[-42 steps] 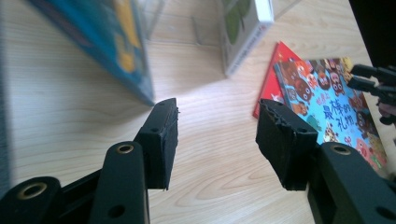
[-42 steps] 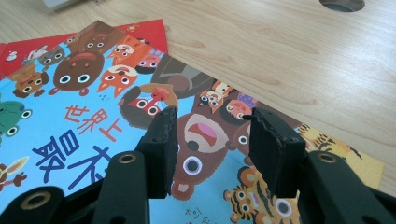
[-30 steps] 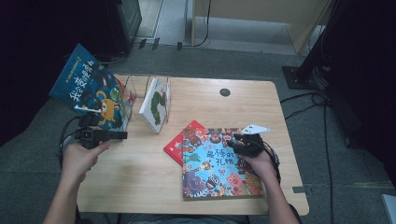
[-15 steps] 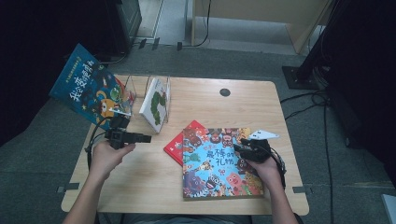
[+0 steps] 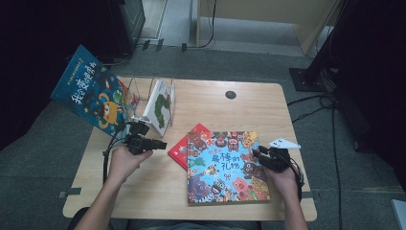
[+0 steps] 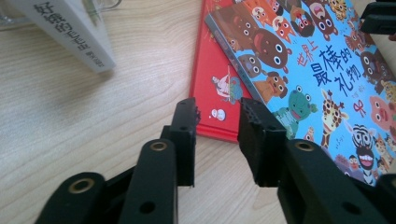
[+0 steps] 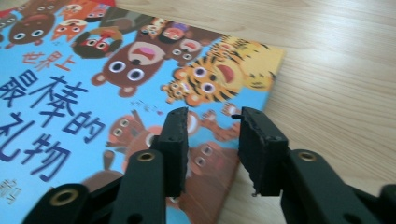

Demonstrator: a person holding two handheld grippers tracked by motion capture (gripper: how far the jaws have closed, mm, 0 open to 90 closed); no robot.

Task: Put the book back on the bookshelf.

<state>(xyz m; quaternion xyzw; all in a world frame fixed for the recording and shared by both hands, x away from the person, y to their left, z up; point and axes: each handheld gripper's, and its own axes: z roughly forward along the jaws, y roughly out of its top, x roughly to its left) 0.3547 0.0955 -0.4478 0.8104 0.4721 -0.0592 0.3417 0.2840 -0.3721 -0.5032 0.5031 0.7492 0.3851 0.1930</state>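
Grippers closing in on the animal picture book (image 5: 226,166), lying flat at the table's (image 5: 158,191) 5 o'clock. Left gripper (image 6: 217,123) and right gripper (image 7: 212,126) jaws have just been narrowing, nothing between them. I'd slide under opposite edges, then lift evenly.

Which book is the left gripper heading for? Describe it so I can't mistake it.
Start from the wooden table and find the large blue animal-cover book lying flat at centre right. Tucked under its left edge is a thin red book, just ahead of the left gripper. It alone is plain red and mostly covered; the white book stands in the rack.
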